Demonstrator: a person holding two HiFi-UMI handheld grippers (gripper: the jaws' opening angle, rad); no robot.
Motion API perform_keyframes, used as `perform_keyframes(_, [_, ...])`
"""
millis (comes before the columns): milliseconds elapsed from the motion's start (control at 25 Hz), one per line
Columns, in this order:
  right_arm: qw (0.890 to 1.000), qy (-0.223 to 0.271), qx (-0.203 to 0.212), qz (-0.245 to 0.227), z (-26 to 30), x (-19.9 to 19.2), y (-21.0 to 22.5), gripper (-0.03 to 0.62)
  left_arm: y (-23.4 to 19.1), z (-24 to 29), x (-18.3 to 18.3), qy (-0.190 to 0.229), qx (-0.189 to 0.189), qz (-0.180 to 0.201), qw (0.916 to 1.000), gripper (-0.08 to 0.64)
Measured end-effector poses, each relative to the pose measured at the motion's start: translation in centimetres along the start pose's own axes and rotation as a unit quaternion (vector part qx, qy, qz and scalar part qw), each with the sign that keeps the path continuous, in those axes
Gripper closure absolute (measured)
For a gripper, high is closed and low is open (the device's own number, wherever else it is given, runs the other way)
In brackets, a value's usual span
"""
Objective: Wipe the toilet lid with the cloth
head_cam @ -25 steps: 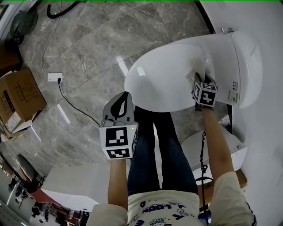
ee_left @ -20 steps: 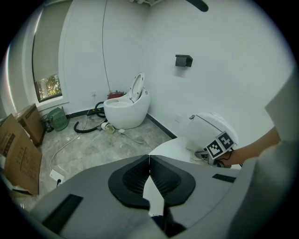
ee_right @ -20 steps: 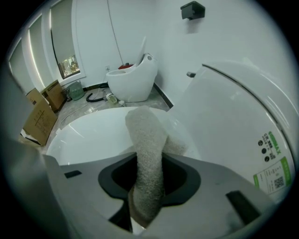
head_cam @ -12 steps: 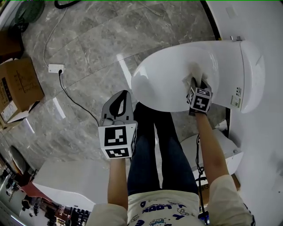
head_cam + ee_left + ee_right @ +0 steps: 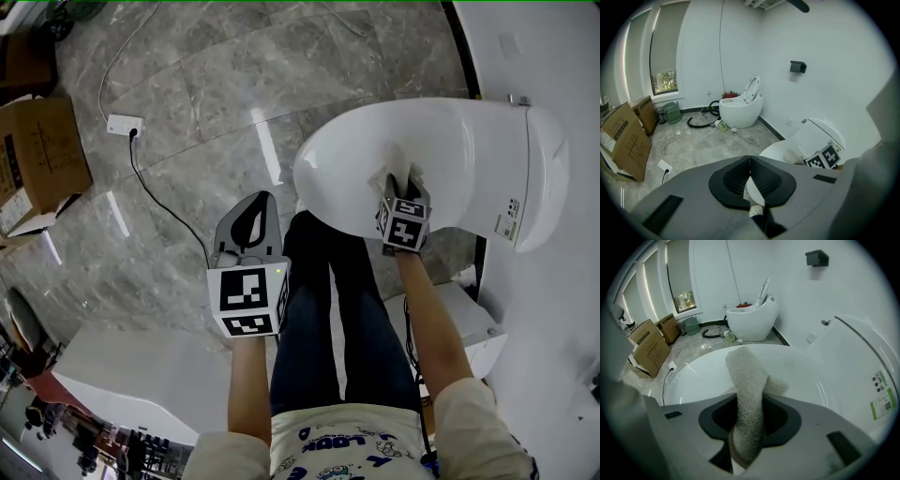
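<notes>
The white toilet lid [image 5: 356, 155] lies shut at the upper right of the head view. My right gripper [image 5: 401, 190] rests at the lid's near edge and is shut on the pale grey cloth [image 5: 392, 180]. In the right gripper view the cloth [image 5: 746, 380] stands up between the jaws of the right gripper [image 5: 749, 417] and folds onto the lid [image 5: 811, 376]. My left gripper [image 5: 257, 204] hangs over the floor left of the lid. Its jaws are shut with nothing in them [image 5: 750, 161]. The left gripper view shows the lid [image 5: 787, 147] off to the right.
The person's legs [image 5: 337, 319] stand between the grippers. A cardboard box [image 5: 37, 159] and a power strip [image 5: 124, 124] with its cable lie on the grey floor at left. A second toilet [image 5: 740, 105] stands by the far wall. A white unit [image 5: 141, 384] is at lower left.
My right gripper has slid the cloth along the lid, away from the tank end toward the lid's front. The left gripper has stayed where it was.
</notes>
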State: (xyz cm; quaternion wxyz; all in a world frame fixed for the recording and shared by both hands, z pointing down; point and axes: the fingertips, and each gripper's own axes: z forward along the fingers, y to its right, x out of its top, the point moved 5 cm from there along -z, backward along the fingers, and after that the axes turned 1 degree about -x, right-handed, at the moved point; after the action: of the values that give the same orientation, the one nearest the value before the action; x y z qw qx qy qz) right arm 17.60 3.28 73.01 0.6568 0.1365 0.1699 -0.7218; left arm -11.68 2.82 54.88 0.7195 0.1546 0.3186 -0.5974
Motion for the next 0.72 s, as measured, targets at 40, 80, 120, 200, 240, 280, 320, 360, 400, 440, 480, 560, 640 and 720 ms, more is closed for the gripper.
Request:
perform_keyframes(40, [1.0,0.0,0.003,-0.005,0.0,-0.1,-0.8,0.469,-0.3,-0.2,-0.2,0.0,0.002,-0.003,1.0,0.555])
perform_keyframes(80, [1.0,0.0,0.006,-0.011,-0.1,-0.1,-1.6,0.469,-0.7,-0.4,-0.4,0.001,0.004,-0.005,1.0,0.555])
perform_keyframes(120, [1.0,0.0,0.009,-0.018,-0.1,-0.2,-2.4,0.469,-1.0,-0.6,-0.6,0.001,0.006,-0.008,0.9999,0.555])
perform_keyframes(200, [0.999,0.0,0.018,-0.033,-0.2,-0.3,-4.1,0.469,-1.6,-0.9,-1.0,0.001,0.009,-0.014,0.9999,0.555])
perform_keyframes(240, [0.999,0.0,0.023,-0.041,-0.3,-0.3,-5.0,0.469,-1.8,-1.1,-1.2,0.001,0.01,-0.016,0.9998,0.555])
perform_keyframes(280, [0.998,0.0,0.028,-0.048,-0.4,-0.4,-5.8,0.469,-2.1,-1.3,-1.4,0.001,0.011,-0.019,0.9998,0.555])
perform_keyframes(320, [0.998,-0.001,0.034,-0.056,-0.4,-0.5,-6.7,0.469,-2.2,-1.4,-1.6,0.001,0.012,-0.021,0.9997,0.555])
perform_keyframes(360, [0.997,-0.001,0.039,-0.064,-0.5,-0.5,-7.5,0.469,-2.4,-1.6,-1.7,0.0,0.013,-0.022,0.9997,0.555])
perform_keyframes(400, [0.996,0.0,0.044,-0.072,-0.7,-0.6,-8.3,0.469,-2.5,-1.7,-1.8,0.001,0.014,-0.024,0.9996,0.555])
perform_keyframes(440, [0.996,0.0,0.048,-0.08,-0.7,-0.6,-9.0,0.469,-2.7,-1.9,-2.0,0.001,0.015,-0.025,0.9996,0.555])
perform_keyframes(480, [0.995,-0.001,0.053,-0.087,-0.8,-0.7,-9.8,0.469,-2.9,-2.0,-2.1,0.001,0.016,-0.027,0.9995,0.556])
perform_keyframes(560, [0.993,-0.004,0.064,-0.099,-1.0,-0.9,-11.3,0.469,-3.2,-2.3,-2.4,0.001,0.019,-0.03,0.9994,0.555])
perform_keyframes(640, [0.991,-0.007,0.074,-0.109,-1.1,-1.1,-12.7,0.469,-3.7,-2.5,-2.6,0.0,0.021,-0.033,0.9992,0.555])
perform_keyframes(720, [0.99,-0.009,0.08,-0.119,-1.2,-1.2,-14.1,0.469,-4.1,-2.7,-2.9,-0.001,0.023,-0.037,0.9991,0.555])
